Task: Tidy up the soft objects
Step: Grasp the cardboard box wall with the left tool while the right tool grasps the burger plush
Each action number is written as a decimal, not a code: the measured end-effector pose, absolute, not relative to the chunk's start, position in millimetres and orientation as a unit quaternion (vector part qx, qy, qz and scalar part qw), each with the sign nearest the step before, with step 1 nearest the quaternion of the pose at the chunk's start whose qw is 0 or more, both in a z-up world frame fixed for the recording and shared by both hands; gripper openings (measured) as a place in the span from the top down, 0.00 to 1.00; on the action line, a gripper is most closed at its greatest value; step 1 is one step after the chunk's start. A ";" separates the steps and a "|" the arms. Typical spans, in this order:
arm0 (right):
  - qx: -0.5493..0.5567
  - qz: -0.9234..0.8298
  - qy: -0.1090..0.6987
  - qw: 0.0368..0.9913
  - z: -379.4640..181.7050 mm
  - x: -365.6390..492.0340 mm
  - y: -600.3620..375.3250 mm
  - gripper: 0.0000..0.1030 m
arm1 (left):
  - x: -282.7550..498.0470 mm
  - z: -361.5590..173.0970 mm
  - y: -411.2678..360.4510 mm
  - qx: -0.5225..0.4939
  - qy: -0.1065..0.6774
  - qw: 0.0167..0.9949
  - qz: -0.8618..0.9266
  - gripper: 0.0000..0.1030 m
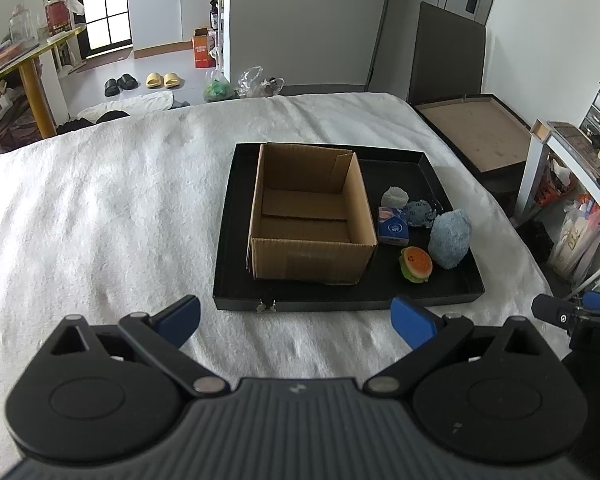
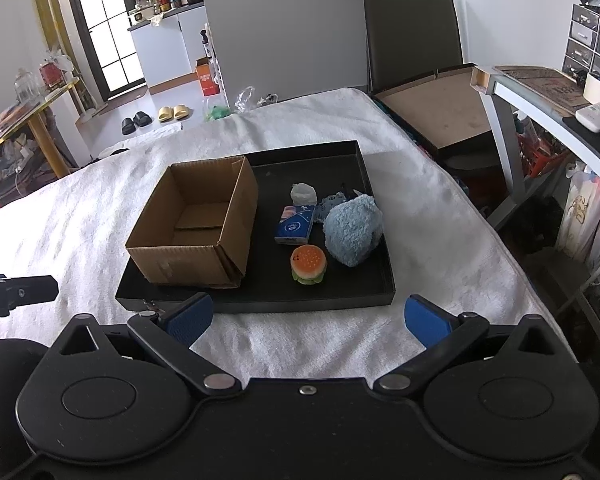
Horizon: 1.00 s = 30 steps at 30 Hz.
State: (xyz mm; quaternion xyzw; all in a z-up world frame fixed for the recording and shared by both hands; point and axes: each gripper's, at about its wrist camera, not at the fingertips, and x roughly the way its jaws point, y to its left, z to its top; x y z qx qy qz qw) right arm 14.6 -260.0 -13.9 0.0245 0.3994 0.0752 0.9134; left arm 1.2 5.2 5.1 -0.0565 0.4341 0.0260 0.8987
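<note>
Nothing sorted yet: cardboard box (image 2: pixel 196 224) empty; burger toy (image 2: pixel 308 264), blue plush (image 2: pixel 354 230), tissue pack (image 2: pixel 295 224) beside it. Left gripper (image 1: pixel 296 320), right gripper (image 2: pixel 308 320) spread wide, empty.

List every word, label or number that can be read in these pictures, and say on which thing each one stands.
"DA": white letters on the right gripper's black body, cut off by the picture's edge.
Tissue pack: a round blue logo and print, too small to read.
Orange carton on the floor: white print, blurred, unreadable.
Red label on the bottle on the side table: unreadable.
Cardboard box: no print visible.
</note>
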 end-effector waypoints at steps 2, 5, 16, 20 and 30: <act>0.023 0.074 0.400 0.913 -16.7 17.8 -259.6 0.00 | 5.6 2.4 5.9 -0.058 0.435 0.898 0.029 0.02; 0.025 0.074 0.403 0.912 -21.7 23.7 -259.8 0.00 | 11.9 -2.3 7.4 -0.058 0.436 0.897 0.033 0.02; 0.042 0.073 0.422 0.903 -48.2 54.9 -264.2 0.07 | 41.4 -24.6 14.2 -0.069 0.444 0.892 0.043 0.05; 0.053 0.073 0.430 0.898 -58.1 67.0 -265.2 0.12 | 53.1 -31.5 16.4 -0.070 0.446 0.891 0.047 0.06; 0.066 0.084 0.454 0.885 -81.0 96.6 -260.9 0.22 | 83.0 -53.9 25.2 -0.085 0.466 0.879 0.058 0.25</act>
